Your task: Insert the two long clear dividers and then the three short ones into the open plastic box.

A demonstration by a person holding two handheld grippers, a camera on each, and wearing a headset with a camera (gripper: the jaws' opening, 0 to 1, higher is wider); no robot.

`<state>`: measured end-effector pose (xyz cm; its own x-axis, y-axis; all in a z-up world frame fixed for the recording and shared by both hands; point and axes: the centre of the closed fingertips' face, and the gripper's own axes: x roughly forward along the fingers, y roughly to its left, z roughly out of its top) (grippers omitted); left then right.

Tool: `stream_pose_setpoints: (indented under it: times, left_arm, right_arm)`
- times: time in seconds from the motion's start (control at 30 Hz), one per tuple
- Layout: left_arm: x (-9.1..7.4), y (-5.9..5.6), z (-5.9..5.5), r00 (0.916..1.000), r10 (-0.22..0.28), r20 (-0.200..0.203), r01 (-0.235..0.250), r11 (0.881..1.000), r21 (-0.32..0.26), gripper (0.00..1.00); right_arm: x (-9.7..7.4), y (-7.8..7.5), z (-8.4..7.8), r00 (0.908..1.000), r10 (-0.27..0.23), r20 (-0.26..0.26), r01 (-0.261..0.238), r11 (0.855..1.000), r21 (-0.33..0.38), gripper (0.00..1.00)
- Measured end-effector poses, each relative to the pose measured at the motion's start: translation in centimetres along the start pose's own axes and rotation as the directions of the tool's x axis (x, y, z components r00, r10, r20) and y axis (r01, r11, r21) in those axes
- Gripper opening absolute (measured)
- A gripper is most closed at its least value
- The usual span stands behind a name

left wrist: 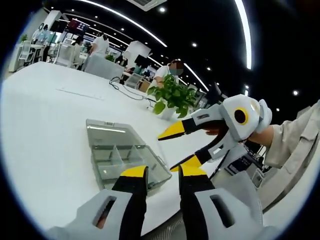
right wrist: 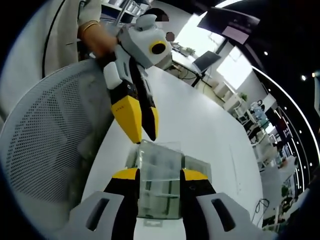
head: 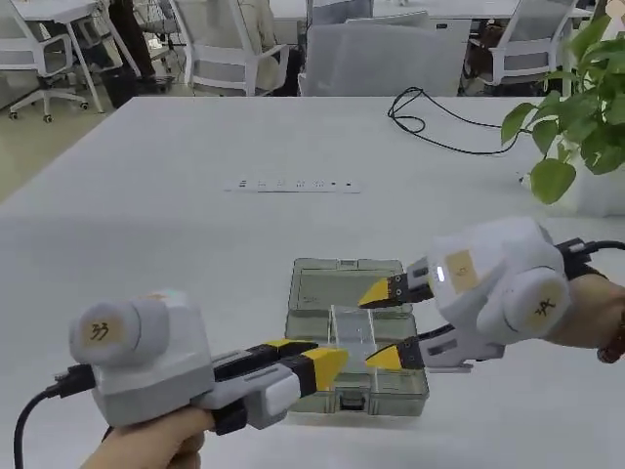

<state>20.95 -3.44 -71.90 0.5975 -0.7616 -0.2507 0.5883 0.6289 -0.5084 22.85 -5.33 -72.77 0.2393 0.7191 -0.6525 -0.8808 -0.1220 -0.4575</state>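
The open clear plastic box (head: 391, 389) lies near the table's front edge, lid (head: 347, 278) folded back; clear dividers stand inside it (left wrist: 116, 152). My right gripper (head: 376, 327) comes in from the right above the box. A clear divider (right wrist: 159, 195) spans the gap between its jaws, and it also shows over the box (head: 352, 332). My left gripper (head: 312, 357) points in from the lower left toward the box's front edge. Its jaws (left wrist: 162, 172) stand apart with nothing between them. The two grippers' tips nearly meet above the box (right wrist: 195, 165).
A potted plant (head: 576, 107) stands at the table's right edge. A black cable (head: 430, 122) loops at the back, and a socket strip (head: 293, 184) is set in mid-table. Office chairs (head: 229, 49) stand beyond the far edge. A mesh chair back (right wrist: 45, 150) is close by.
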Motion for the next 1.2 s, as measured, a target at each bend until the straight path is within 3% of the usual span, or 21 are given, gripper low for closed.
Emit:
stream_pose_setpoints:
  times: [0.47, 0.7, 0.8, 0.87, 1.03, 1.2]
  left_arm:
    - [0.1, -0.4, 0.2, 0.9989, -0.046, 0.012, 0.047, 0.997, -0.068, 0.04]
    - [0.1, -0.1, 0.3, 0.9993, -0.037, 0.006, 0.038, 0.996, -0.084, 0.00]
    - [0.1, 0.2, 0.4, 0.9996, -0.027, 0.002, 0.027, 0.992, -0.121, 0.00]
    - [0.1, 0.3, 0.2, 0.9998, -0.018, -0.013, 0.016, 0.983, -0.181, 0.00]
    - [0.4, 0.4, 0.5, 0.9999, -0.004, -0.015, 0.000, 0.972, -0.235, 0.00]
    - [0.5, 0.2, 0.7, 0.9998, -0.003, -0.020, -0.001, 0.970, -0.244, 0.00]
  right_arm:
    - [0.3, -0.1, 2.2, 0.9992, -0.013, 0.038, 0.015, 0.999, -0.028, 0.32]
    - [0.5, -0.4, 2.5, 0.9991, -0.027, 0.033, 0.028, 0.999, -0.041, 0.32]
    - [0.5, -0.6, 2.5, 0.9989, -0.036, 0.031, 0.037, 0.999, -0.039, 0.32]
    - [0.6, -0.6, 2.5, 0.9989, -0.038, 0.027, 0.039, 0.999, -0.037, 0.32]
    - [0.5, -0.9, 2.3, 0.9982, -0.057, 0.016, 0.058, 0.998, -0.035, 0.33]
    - [0.2, -1.0, 2.2, 0.9976, -0.067, 0.019, 0.067, 0.997, -0.036, 0.33]
